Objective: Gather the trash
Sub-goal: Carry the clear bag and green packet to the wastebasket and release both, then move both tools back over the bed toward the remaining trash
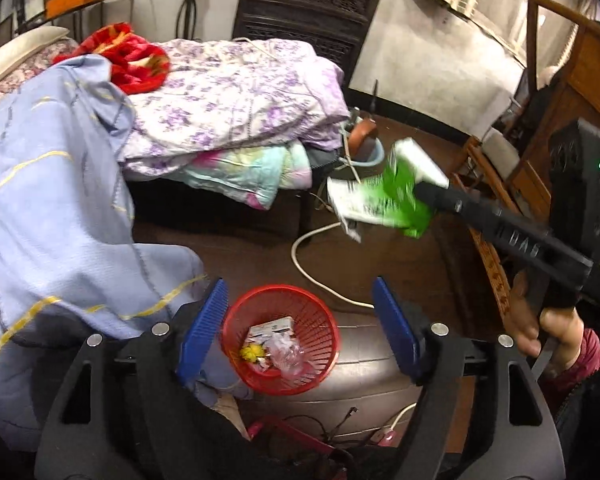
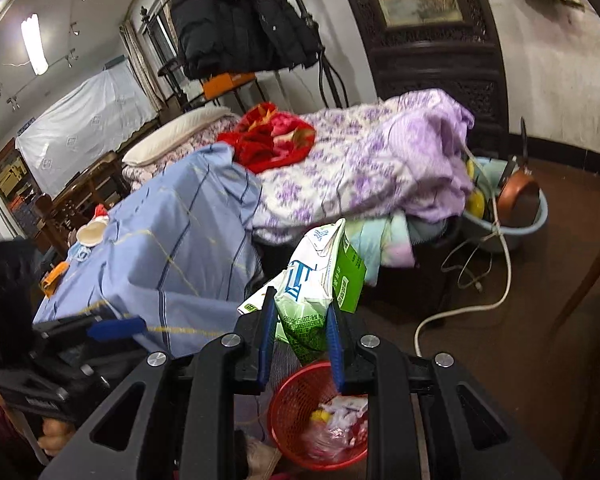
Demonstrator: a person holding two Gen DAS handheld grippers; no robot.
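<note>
Two claws: one loaded, one idle.
Right claw (image 2: 300, 338): clamped on a crumpled green-and-white carton (image 2: 320, 280); blue pads pinch only its lower, squashed end, most of the carton sticking out above and beyond the tips.
Left claw (image 1: 300, 332): pads wide apart, nothing between them; red basket (image 1: 332, 344) framed in the gap.
Carton position: held in the air above the floor, near the bed's foot; in the right wrist view the basket (image 2: 284, 412) sits directly below the claw; in the left wrist view the carton (image 1: 384, 196) reads as up and off to the right of the basket, so true alignment uncertain.
Basket contents: clear plastic wrap (image 1: 286, 350), a white pack, a yellow scrap; roughly a third full, room left.
Basket footing: on a dark stool or box (image 1: 364, 376), close to its edge, blue bedsheet (image 1: 60, 208) hanging just beside the rim.
Risk 1: release while off-centre, carton hits the rim or lands on the floor among the white cable (image 1: 312, 264).
Risk 2: light basket tipped off its perch by a bulky carton striking one side.
Risk 3: shallow pinch on soft card, slip before arrival.
Risk 4: sheet fold snagging carton or claw on descent.
Motion blur on carton: exact edges unclear.
</note>
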